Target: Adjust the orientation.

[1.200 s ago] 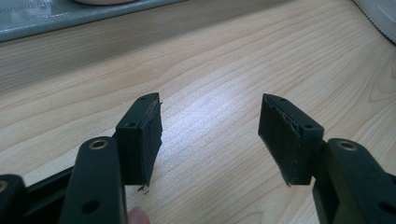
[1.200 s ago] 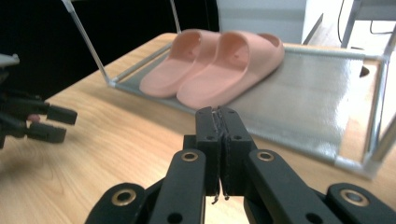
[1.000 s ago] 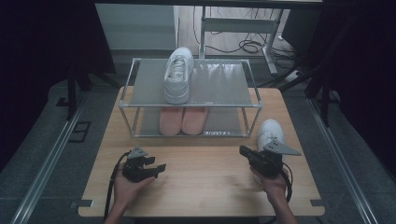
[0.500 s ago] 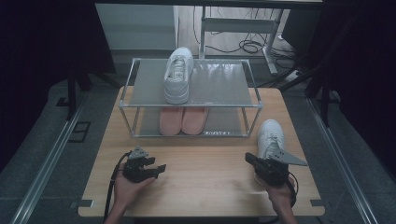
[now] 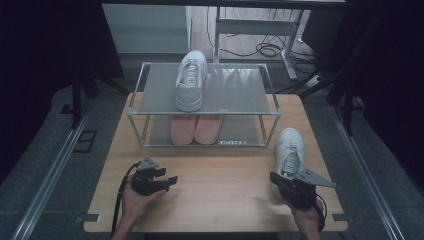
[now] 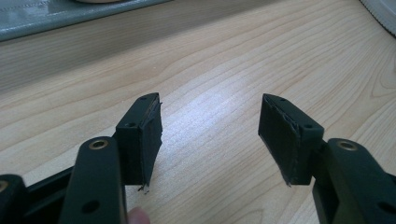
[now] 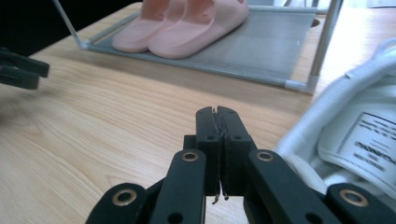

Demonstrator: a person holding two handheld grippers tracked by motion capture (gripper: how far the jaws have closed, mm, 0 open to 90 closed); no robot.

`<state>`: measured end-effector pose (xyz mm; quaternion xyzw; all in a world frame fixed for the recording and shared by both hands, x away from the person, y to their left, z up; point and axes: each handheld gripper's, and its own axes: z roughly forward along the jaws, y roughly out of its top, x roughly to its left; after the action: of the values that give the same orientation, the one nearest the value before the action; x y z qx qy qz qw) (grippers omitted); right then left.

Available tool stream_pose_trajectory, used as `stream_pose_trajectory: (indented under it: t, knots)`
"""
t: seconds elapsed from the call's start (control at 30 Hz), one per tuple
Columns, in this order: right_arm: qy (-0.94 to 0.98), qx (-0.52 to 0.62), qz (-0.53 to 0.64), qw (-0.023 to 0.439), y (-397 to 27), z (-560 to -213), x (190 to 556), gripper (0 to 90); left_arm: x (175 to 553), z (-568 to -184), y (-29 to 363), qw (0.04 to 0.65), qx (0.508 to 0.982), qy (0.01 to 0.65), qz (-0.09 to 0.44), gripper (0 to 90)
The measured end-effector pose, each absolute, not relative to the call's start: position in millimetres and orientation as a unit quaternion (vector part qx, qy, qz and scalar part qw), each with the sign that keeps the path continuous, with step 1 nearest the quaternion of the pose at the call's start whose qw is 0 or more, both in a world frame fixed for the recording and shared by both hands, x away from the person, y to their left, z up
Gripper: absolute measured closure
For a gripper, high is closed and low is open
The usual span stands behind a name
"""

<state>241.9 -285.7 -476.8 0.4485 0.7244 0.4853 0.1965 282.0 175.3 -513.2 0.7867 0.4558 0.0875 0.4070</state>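
A white sneaker (image 5: 190, 80) stands on the top shelf of a metal rack (image 5: 205, 114). A pair of pink slippers (image 5: 195, 129) sits on the lower shelf. A second white sneaker (image 5: 289, 150) lies on the wooden table (image 5: 220, 205) to the right of the rack. My right gripper (image 5: 275, 177) is shut and empty, right beside that sneaker's heel. In the right gripper view its jaws (image 7: 217, 113) meet, with the sneaker (image 7: 359, 135) at the right and the slippers (image 7: 187, 23) ahead. My left gripper (image 5: 170, 180) rests open at the front left, its jaws (image 6: 210, 135) apart over bare wood.
The rack's lower shelf (image 7: 280, 42) and a corner post (image 7: 324, 42) stand just ahead of my right gripper. The left gripper (image 7: 18, 70) shows far off at that view's left. Dark floor, rails and cables surround the table.
My right hand has drawn back toward the table's near edge and slightly right, sinking a little, still shut. The left hand has stayed in place.
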Motion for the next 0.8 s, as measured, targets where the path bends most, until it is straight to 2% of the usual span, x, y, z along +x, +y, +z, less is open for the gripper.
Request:
stream_pose_trajectory:
  t: [0.33,0.8]
  knots:
    - [0.732,0.464,0.447,0.222,-290,-488,235,89.0,282,-513,175,0.406,0.788,0.455,0.087,40.0]
    - [0.743,0.455,0.421,0.253,-286,-488,233,89.6,283,-514,177,0.404,0.790,0.454,0.084,40.0]
